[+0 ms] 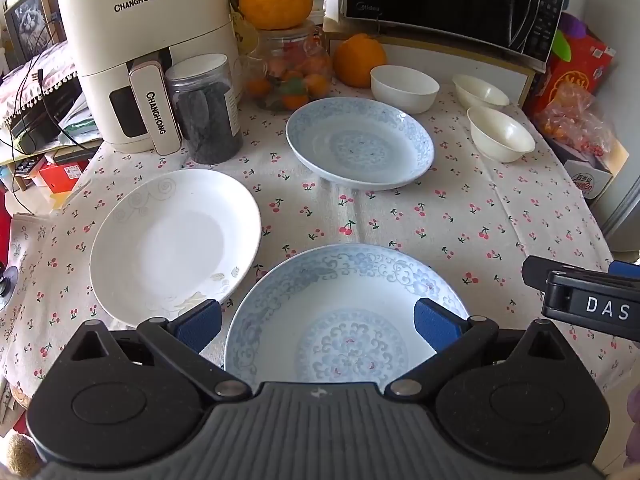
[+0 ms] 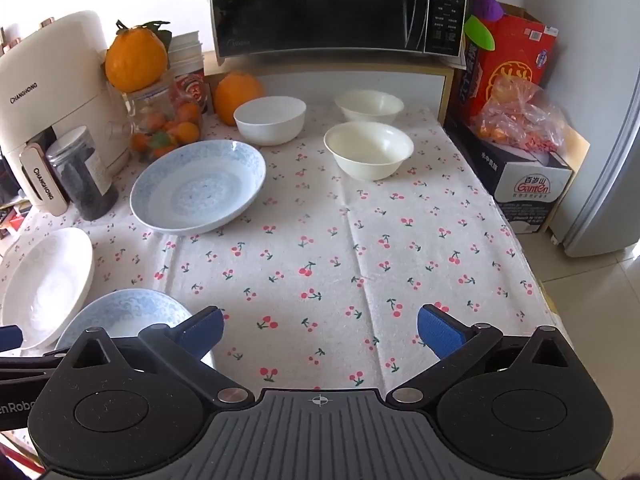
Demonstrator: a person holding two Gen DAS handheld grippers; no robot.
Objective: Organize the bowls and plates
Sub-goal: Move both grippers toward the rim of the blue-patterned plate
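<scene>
A blue-patterned plate (image 1: 344, 320) lies nearest me, right under my left gripper (image 1: 318, 322), whose jaws stand wide open above it without touching. A white plate (image 1: 172, 240) lies to its left, and a second blue plate (image 1: 360, 142) sits farther back. Three white bowls stand at the back right: a larger one (image 1: 404, 88) and two smaller ones (image 1: 480, 92) (image 1: 500, 134). In the right wrist view my right gripper (image 2: 320, 332) hangs open over bare tablecloth, with the near blue plate (image 2: 124, 314) at its left, the far blue plate (image 2: 198, 186) and the bowls (image 2: 368, 150) beyond.
A cherry-print tablecloth (image 2: 340, 260) covers the table. An air fryer (image 1: 148, 52), a dark jar (image 1: 208, 108), a fruit jar (image 1: 292, 68), oranges (image 1: 358, 60) and a microwave (image 1: 452, 4) line the back. Boxes and a bag (image 2: 520, 120) crowd the right edge.
</scene>
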